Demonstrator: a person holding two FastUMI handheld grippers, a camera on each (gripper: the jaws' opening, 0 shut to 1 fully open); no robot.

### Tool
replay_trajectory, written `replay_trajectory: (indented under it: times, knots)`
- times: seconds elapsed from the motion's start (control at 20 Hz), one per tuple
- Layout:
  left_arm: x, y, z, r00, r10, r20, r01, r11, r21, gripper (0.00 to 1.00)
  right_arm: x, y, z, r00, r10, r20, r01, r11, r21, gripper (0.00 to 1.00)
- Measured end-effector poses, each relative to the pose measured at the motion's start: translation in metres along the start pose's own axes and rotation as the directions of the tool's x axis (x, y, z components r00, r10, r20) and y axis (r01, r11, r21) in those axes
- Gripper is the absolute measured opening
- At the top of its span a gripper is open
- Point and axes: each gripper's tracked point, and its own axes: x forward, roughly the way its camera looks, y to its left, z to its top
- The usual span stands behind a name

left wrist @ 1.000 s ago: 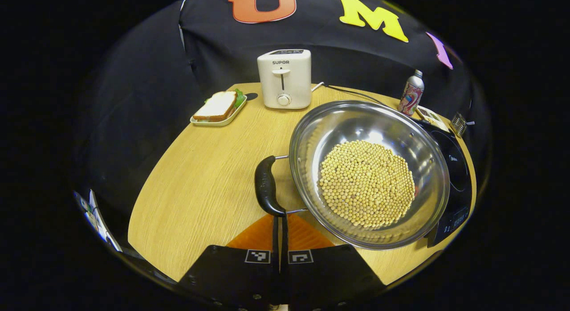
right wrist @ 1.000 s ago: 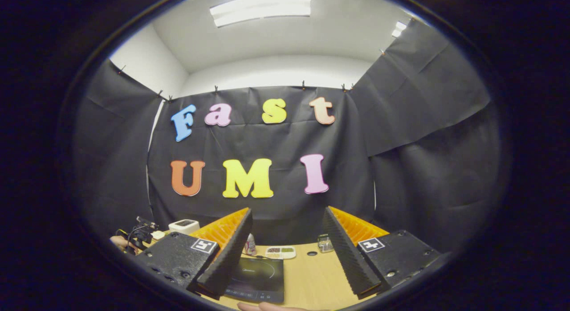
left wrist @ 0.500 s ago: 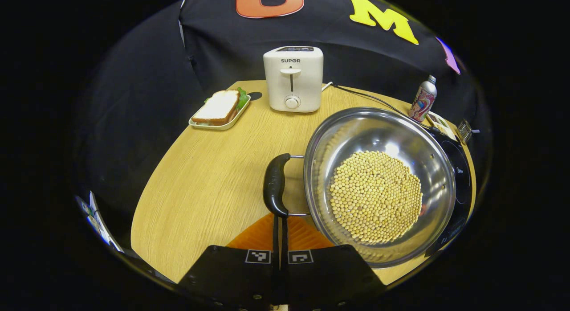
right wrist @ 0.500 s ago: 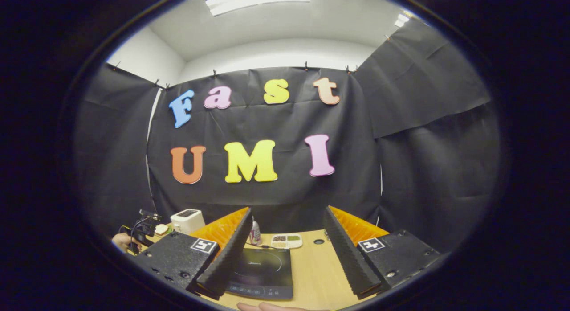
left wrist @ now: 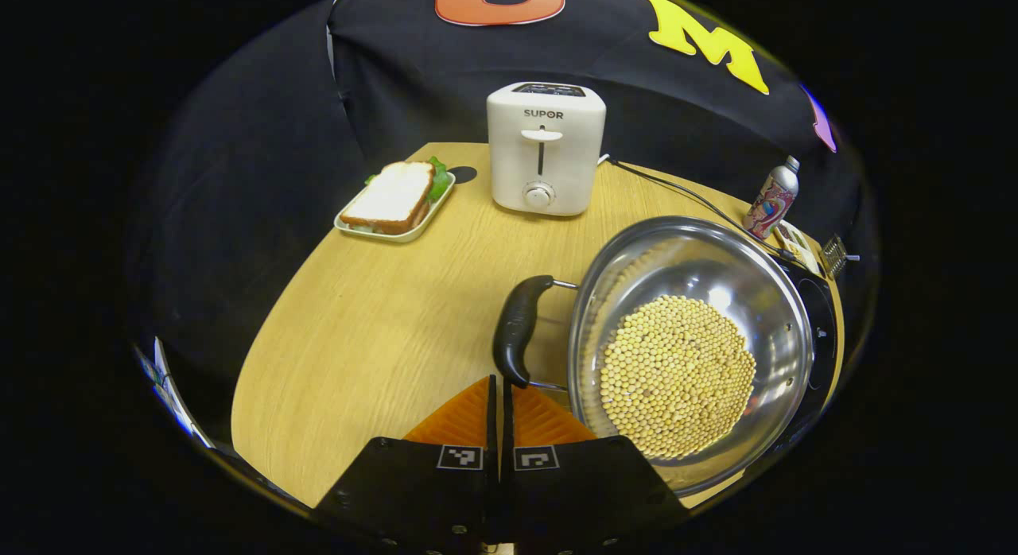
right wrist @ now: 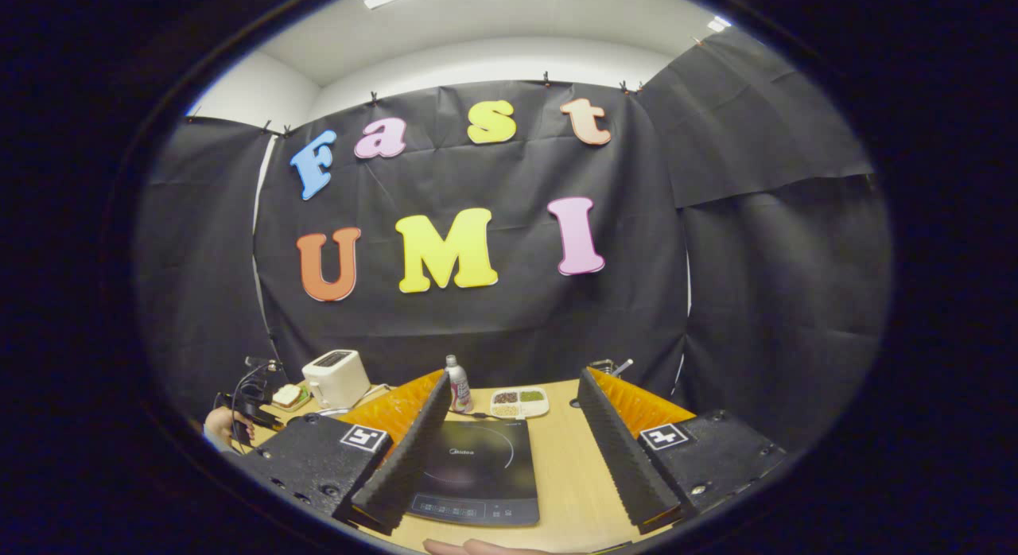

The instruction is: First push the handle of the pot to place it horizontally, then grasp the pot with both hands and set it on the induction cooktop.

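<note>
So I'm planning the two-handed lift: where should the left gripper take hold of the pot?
By the black handle on the pot. It stands off the rim on two wire stems, just ahead of the shut left gripper, so open the jaws and come straight forward, probably closing across its middle.

A light wood-grain table point(left wrist: 374, 332) with a rounded edge carries everything. At its far side stands a white toaster point(left wrist: 545, 148), upright, its cord point(left wrist: 684, 195) trailing across the wood toward the right. Left of the toaster lies a pale tray point(left wrist: 395, 207) with a sandwich on it. In front of the toaster, toward the right, sits a steel pot point(left wrist: 693, 350) filled with soybeans, its black handle point(left wrist: 518, 329) on the left side. A black induction cooktop point(right wrist: 477, 471) lies flat on the table; behind it stand a slim bottle point(right wrist: 457, 384) and a small divided dish point(right wrist: 518, 401).
</note>
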Motion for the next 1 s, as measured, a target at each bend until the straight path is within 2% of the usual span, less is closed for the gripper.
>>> replay_trajectory:
  times: [0.05,0.1,0.15,0.25,0.3,0.35,0.4,0.5,0.55,0.6,0.65,0.7,1.0]
  knots:
    - [0.0,0.002,-0.002,1.0,-0.001,0.011,0.001,1.0,0.0,0.0,0.004,0.003,-0.008,1.0,-0.002,-0.016,0.002,1.0,0.004,0.97]
    - [0.0,0.007,0.0,0.999,0.007,0.041,-0.007,1.0,0.004,0.1,0.008,0.008,-0.019,0.999,-0.001,-0.04,0.002,1.0,0.01,0.96]
    - [-0.002,0.01,0.002,0.998,0.006,0.065,-0.006,1.0,0.006,0.0,0.013,0.016,-0.032,0.998,0.005,-0.067,-0.004,1.0,0.021,0.96]
    - [-0.007,0.01,-0.002,0.996,-0.032,0.078,0.034,0.999,-0.026,0.02,0.023,0.035,-0.056,0.991,0.04,-0.125,-0.036,0.999,0.03,1.0]
    - [-0.01,0.009,-0.004,0.995,-0.053,0.082,0.057,0.997,-0.047,0.1,0.028,0.042,-0.067,0.987,0.047,-0.151,-0.042,0.999,0.032,0.97]
    - [-0.014,0.014,-0.006,0.994,-0.064,0.089,0.07,0.995,-0.068,0.14,0.033,0.047,-0.079,0.984,0.051,-0.173,-0.046,0.998,0.031,1.0]
    - [-0.02,0.017,-0.005,0.992,-0.068,0.11,0.078,0.994,-0.082,0.24,0.039,0.053,-0.088,0.981,0.05,-0.188,-0.047,0.999,0.024,0.97]
    - [-0.035,0.022,-0.001,0.985,-0.07,0.159,0.088,0.99,-0.108,0.34,0.049,0.063,-0.105,0.978,0.039,-0.206,-0.039,0.999,0.005,0.96]
    - [-0.041,0.022,0.001,0.98,-0.074,0.187,0.095,0.99,-0.102,0.47,0.054,0.07,-0.115,0.976,0.041,-0.213,-0.043,0.999,-0.004,0.97]
    - [-0.048,0.018,0.003,0.975,-0.085,0.206,0.107,0.99,-0.095,0.75,0.058,0.076,-0.124,0.974,0.041,-0.223,-0.044,0.999,-0.009,0.97]
    - [-0.055,0.014,0.005,0.971,-0.097,0.218,0.118,0.989,-0.086,0.83,0.062,0.083,-0.133,0.97,0.047,-0.237,-0.051,0.999,-0.014,0.97]
    - [-0.06,0.011,0.006,0.969,-0.109,0.222,0.129,0.989,-0.077,0.96,0.067,0.091,-0.14,0.967,0.054,-0.25,-0.059,0.998,-0.016,0.97]
    - [-0.077,-0.007,0.018,0.949,-0.147,0.278,0.153,0.988,-0.001,0.96,0.093,0.122,-0.171,0.95,0.052,-0.309,-0.06,0.998,-0.017,0.97]
